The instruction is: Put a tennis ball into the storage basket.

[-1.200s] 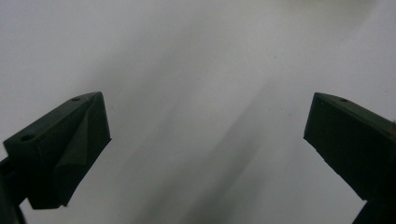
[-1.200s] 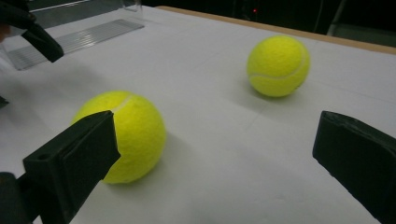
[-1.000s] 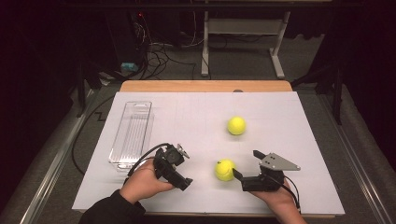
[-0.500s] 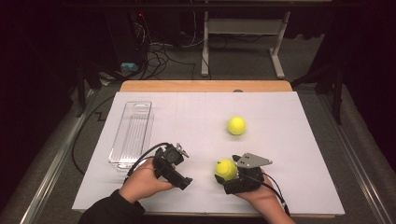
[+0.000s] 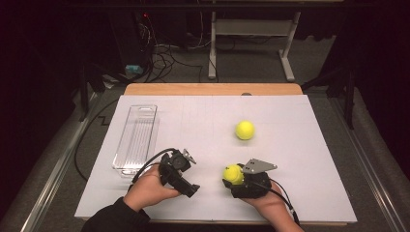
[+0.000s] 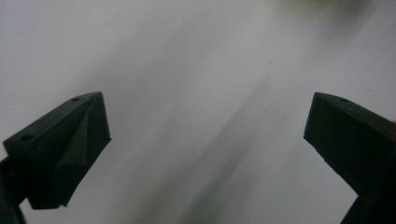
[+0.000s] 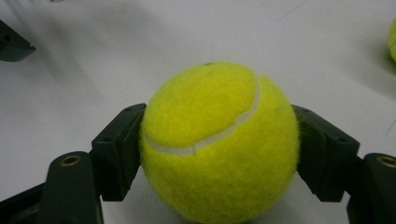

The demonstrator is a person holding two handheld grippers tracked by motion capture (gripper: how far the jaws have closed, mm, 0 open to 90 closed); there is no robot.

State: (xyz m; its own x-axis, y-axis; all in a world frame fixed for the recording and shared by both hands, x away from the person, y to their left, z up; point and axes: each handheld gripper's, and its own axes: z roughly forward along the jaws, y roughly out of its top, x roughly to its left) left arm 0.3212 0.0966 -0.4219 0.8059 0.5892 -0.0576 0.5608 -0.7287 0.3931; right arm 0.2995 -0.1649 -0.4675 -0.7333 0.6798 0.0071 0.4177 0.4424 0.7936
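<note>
Pinching a fuzzy yellow tennis ball (image 7: pixel 219 142) with a white seam, the right claw (image 7: pixel 219 154) has just closed.

Ball (image 7: pixel 219 144) in my right claw (image 5: pixel 235 177): fuzzy yellow, white curved seam. Second ball (image 5: pixel 244 130) same yellow. Worktop (image 5: pixel 309 159) white, far edge tan wood. Tray (image 5: pixel 137 138) clear, ribbed. My jaws black.

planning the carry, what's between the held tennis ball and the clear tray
In the high view, the left gripper lies between the held tennis ball and the clear tray; otherwise bare white tabletop.
</note>
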